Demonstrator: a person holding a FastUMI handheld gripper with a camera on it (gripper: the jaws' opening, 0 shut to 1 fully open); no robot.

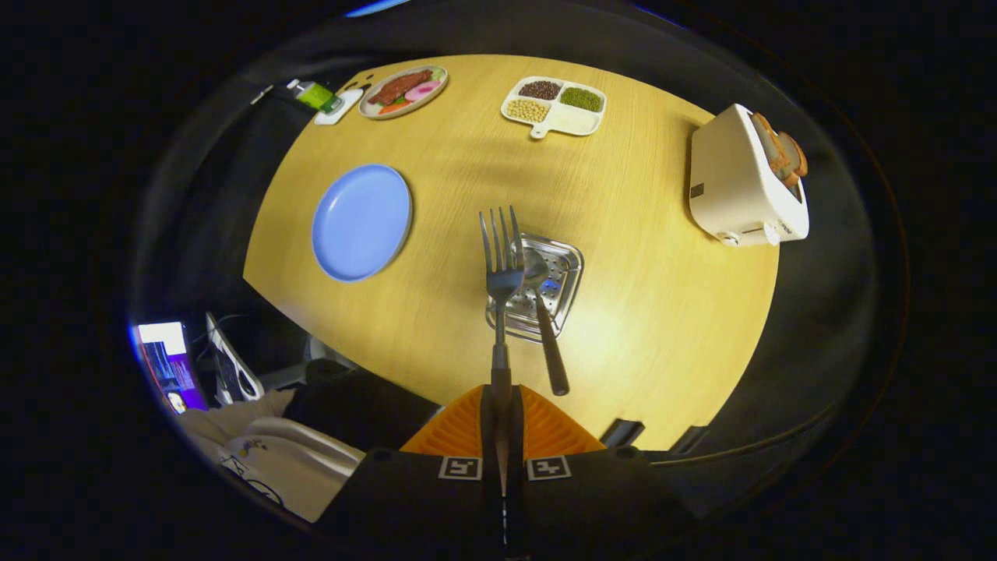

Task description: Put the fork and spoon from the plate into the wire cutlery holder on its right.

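Note:
My gripper (500, 401) is shut on the dark handle of a steel fork (502, 261), whose tines point away from me, high above the wooden table (662, 312). Below the fork's head stands the metal cutlery holder (562, 273), seen from above. A spoon (540, 300) with a dark handle stands in the holder, its handle leaning toward me. The blue plate (361, 221) lies bare to the left of the holder.
A white toaster (740, 183) with bread slices stands at the right. A divided tray (554, 105) of beans and a plate of food (403, 91) sit at the far side. A person's light clothing (265, 452) shows at the near left, beside the table edge.

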